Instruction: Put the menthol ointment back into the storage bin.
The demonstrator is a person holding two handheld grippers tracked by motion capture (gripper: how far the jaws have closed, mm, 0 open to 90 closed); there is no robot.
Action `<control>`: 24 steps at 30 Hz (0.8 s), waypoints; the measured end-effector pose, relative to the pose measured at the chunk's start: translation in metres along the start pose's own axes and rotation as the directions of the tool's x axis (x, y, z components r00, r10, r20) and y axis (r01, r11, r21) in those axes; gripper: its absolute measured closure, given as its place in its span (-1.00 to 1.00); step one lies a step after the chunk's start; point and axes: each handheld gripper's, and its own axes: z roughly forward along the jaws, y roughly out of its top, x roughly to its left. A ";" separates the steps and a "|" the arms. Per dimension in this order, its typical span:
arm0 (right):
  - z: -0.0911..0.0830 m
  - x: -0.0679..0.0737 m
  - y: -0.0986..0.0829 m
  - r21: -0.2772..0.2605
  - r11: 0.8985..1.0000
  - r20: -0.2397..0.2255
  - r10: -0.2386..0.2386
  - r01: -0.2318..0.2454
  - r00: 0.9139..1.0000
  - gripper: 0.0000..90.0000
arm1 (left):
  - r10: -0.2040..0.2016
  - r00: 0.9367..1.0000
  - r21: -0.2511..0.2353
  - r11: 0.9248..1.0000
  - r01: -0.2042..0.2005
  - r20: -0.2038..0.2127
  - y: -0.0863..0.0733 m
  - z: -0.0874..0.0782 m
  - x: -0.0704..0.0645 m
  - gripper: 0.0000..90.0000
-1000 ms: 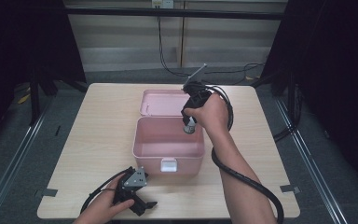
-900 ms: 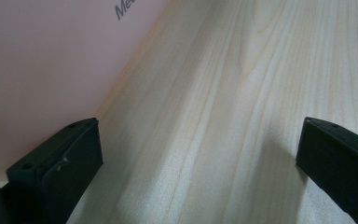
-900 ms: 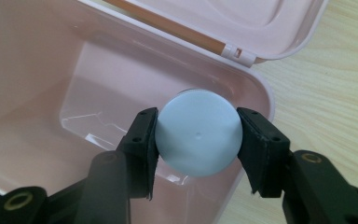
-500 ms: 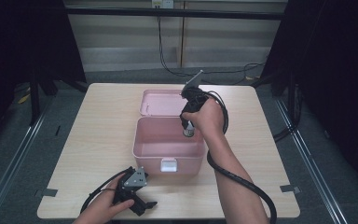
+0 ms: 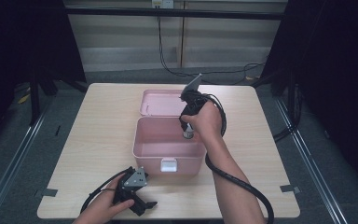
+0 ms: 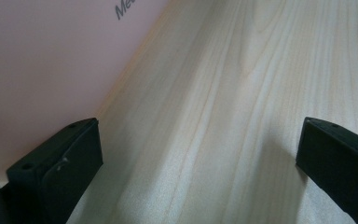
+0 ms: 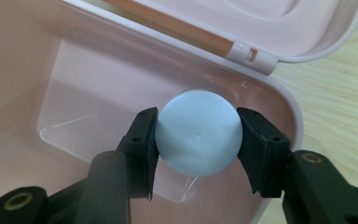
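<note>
A small round-topped container (image 7: 199,133), pale blue-white on its flat cap, is clamped between the two black jaws of the right gripper (image 7: 198,140), which is closed on the cap's opposite sides. It is held inside the open pink box (image 5: 154,137), near the back right corner, just in front of the hinge; whether its base rests on the box floor cannot be told. In the high view a short greyish body (image 5: 187,134) is seen below the hand. The cap looks like smooth moulded plastic with a tiny centre mark, so it is judged light, rigid and somewhat slippery; the hold across the widest part of the round cap is judged the sound one, since a grip off the diameter could let it squirt out.

The box is glossy, thin-walled plastic with rounded corners, a white latch (image 5: 168,164) on its front and a lid (image 5: 161,101) laid back flat on the pale wood-grain worktop (image 5: 98,121). It is judged light and apt to slide if pushed.

The left gripper (image 5: 137,201) rests low at the near edge of the worktop, jaws spread wide, with nothing between them.
</note>
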 end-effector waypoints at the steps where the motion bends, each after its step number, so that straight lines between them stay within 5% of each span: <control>1: 0.000 0.001 0.000 0.002 1.000 0.000 0.002 -0.002 1.000 0.13 | 0.000 1.000 -0.001 1.000 0.000 0.003 0.000 0.000 0.000 -1.00; 24: 0.016 0.010 0.003 -0.003 1.000 0.030 -0.016 0.016 0.999 0.13 | 0.000 1.000 -0.001 1.000 0.000 0.001 0.000 0.000 0.000 -1.00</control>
